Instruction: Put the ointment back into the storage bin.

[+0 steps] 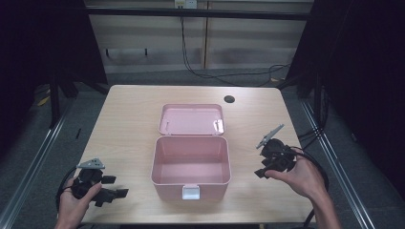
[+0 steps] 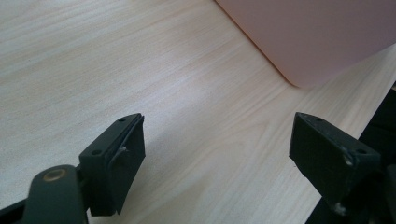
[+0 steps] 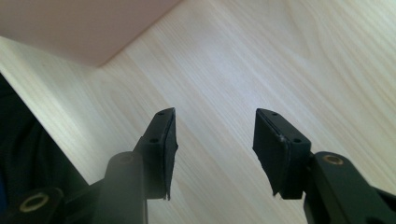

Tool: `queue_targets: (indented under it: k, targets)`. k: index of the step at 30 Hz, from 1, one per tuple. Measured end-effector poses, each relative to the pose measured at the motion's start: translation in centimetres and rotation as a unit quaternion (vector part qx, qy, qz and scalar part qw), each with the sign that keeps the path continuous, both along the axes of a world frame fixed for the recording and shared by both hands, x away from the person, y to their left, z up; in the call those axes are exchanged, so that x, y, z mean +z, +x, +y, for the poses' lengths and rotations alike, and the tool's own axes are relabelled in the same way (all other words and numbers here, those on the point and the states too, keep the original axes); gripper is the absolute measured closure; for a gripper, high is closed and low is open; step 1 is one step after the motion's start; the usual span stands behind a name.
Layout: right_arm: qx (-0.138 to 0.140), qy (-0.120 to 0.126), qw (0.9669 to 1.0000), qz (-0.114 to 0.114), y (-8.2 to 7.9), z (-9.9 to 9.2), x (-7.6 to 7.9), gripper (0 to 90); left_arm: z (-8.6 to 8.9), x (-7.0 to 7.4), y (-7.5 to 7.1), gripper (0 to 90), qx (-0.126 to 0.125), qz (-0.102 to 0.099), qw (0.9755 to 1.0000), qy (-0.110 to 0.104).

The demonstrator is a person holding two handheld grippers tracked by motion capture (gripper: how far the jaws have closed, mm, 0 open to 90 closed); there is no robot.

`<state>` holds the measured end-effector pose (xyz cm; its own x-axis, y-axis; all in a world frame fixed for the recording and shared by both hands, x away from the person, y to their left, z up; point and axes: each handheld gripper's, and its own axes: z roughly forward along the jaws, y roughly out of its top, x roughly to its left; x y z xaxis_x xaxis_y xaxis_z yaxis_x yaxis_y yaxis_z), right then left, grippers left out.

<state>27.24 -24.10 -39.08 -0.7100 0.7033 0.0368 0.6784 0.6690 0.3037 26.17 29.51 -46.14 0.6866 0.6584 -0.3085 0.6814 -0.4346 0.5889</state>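
With the pink box point(image 1: 190, 167) lying open at the table's point(image 1: 129, 114) middle, both the left gripper point(image 1: 116, 187) and right gripper point(image 1: 261, 172) rest beside it, jaws released and empty, so the next move, likely closing its lid point(image 1: 192, 119), calls for a reach inward.

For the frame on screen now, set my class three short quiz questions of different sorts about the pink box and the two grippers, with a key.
1. True or false: the lid of the pink box is closed.
2. Which gripper has its fingers spread wider: A) left gripper B) right gripper?
3. What lies between the right gripper's fingers?

Key
1. False; it is swung open behind the box.
2. A.
3. Nothing; bare wooden table shows between them.
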Motion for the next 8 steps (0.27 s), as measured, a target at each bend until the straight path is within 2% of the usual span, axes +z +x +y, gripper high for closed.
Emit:
queue_targets:
  k: [6, 8]
  targets:
    - [-0.015, 0.000, 0.9999, 0.006, -0.3, -1.1, -1.7, 46.5, 0.0, 0.0, 0.0, 18.3, -0.001, 0.001, 1.0000, 0.000]
    - [-0.024, 0.001, 0.9997, -0.004, -0.2, -1.5, -2.2, 43.3, 0.1, 0.0, -0.1, 18.3, 0.000, -0.001, 1.0000, -0.002]
